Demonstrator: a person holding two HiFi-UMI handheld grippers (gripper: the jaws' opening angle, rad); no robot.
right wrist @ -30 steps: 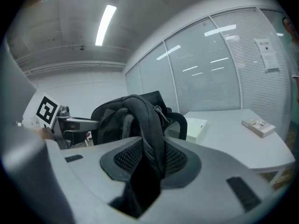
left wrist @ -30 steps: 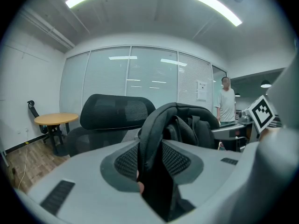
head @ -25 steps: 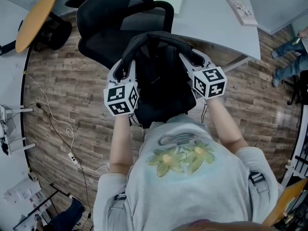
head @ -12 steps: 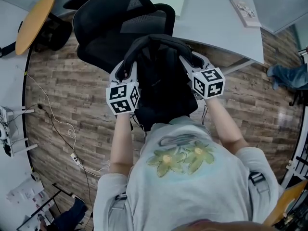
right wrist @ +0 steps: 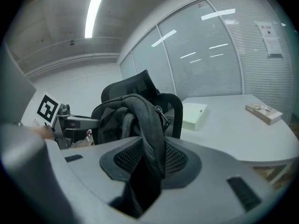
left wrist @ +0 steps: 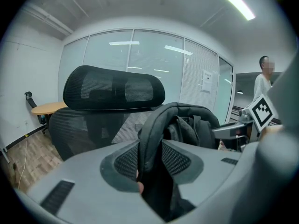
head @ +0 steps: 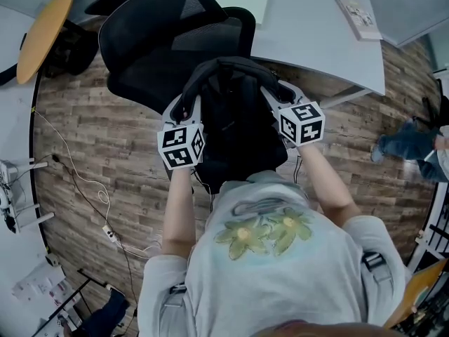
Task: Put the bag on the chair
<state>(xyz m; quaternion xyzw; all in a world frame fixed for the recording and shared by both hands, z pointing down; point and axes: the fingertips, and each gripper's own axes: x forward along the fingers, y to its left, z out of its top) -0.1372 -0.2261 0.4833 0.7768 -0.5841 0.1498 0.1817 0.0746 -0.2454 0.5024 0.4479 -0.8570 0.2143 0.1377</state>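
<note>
left gripper (head: 184,109) + right gripper (head: 278,95) | grip bag (head: 235,135) | beside chair (head: 158,48)

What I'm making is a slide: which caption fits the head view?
Left gripper and right gripper hold a black bag by an office chair.

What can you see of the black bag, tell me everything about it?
The bag is a black backpack of soft woven fabric with padded straps and a zipper. It hangs upright in front of the person, its top arched between the two grips. The left tongs are shut on one padded edge, the right tongs on the other. It is just in front of the black mesh chair, near the seat's front; whether it touches the seat cannot be told.
</note>
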